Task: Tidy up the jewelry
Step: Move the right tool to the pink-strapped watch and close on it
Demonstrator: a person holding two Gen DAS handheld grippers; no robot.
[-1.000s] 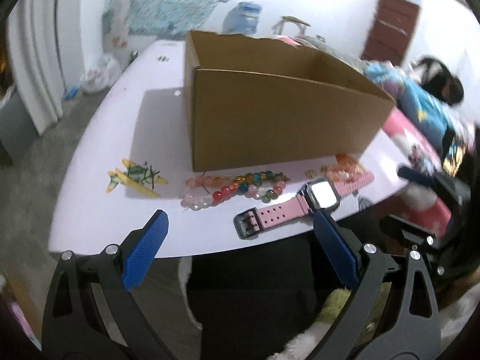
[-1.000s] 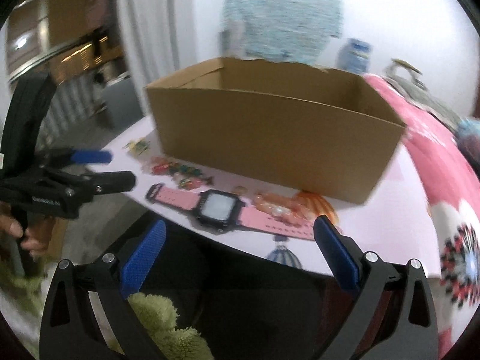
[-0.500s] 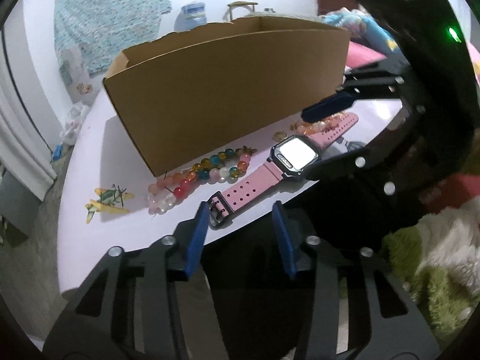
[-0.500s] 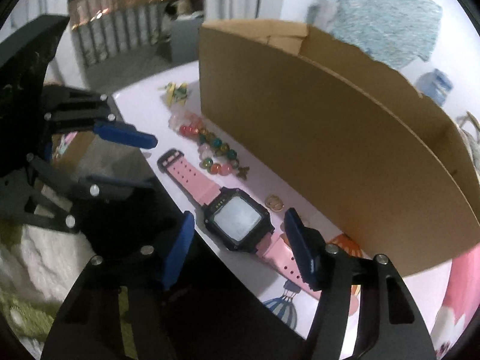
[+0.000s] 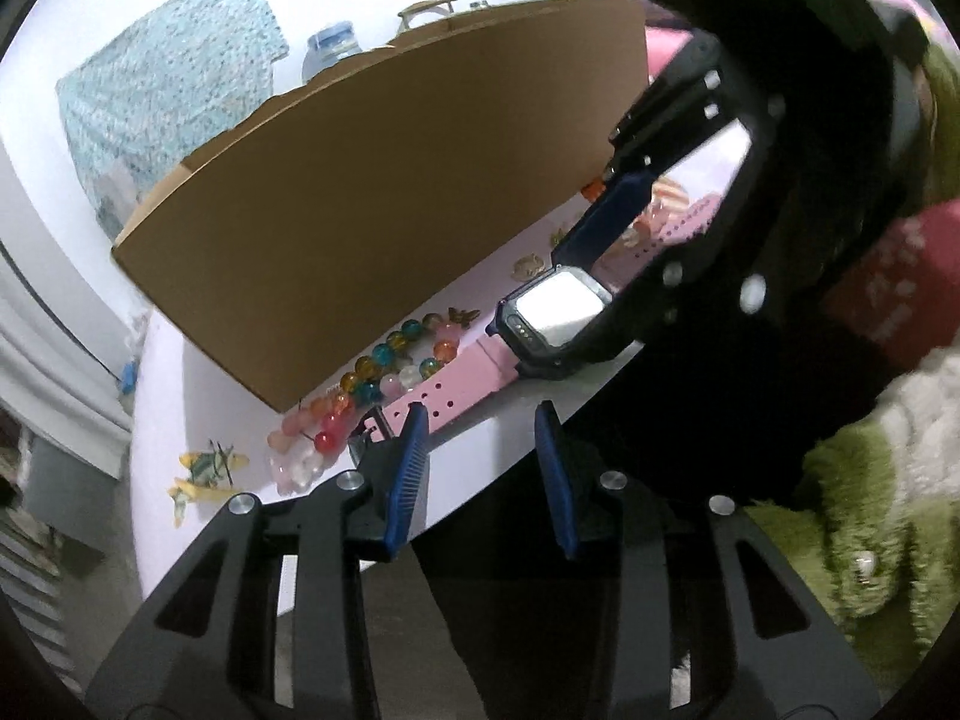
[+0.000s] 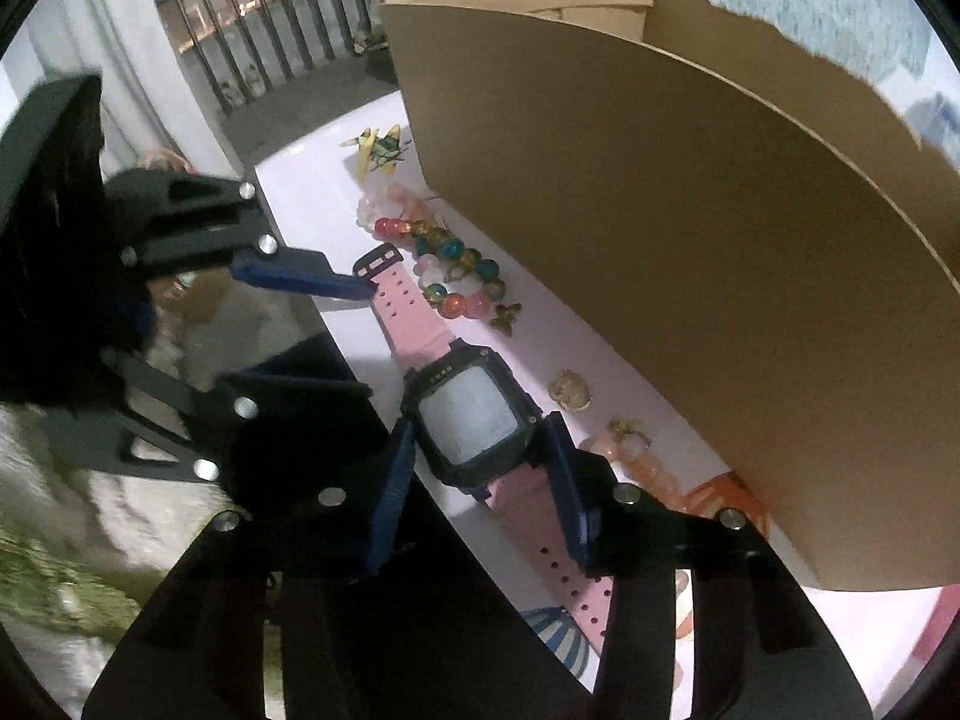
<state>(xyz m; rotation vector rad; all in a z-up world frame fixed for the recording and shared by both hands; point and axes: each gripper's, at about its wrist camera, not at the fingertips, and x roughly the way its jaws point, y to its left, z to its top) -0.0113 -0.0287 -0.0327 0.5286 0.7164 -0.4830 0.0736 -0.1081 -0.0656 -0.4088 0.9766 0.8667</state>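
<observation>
A pink-strapped watch with a black square face lies on the white table in front of a brown cardboard box. My right gripper has its blue fingers on both sides of the watch face, touching or nearly touching it. My left gripper is part open at the table's edge, its left finger over the buckle end of the strap. A bracelet of coloured beads lies between the strap and the box.
A yellow-green hair clip lies at the table's left end. Small gold charms and orange-pink beads lie by the box wall. A green fuzzy sleeve is at the right.
Both grippers moved in to the watch and narrowed. The right one now brackets the watch face; the left one has reached the buckle end of the strap.
</observation>
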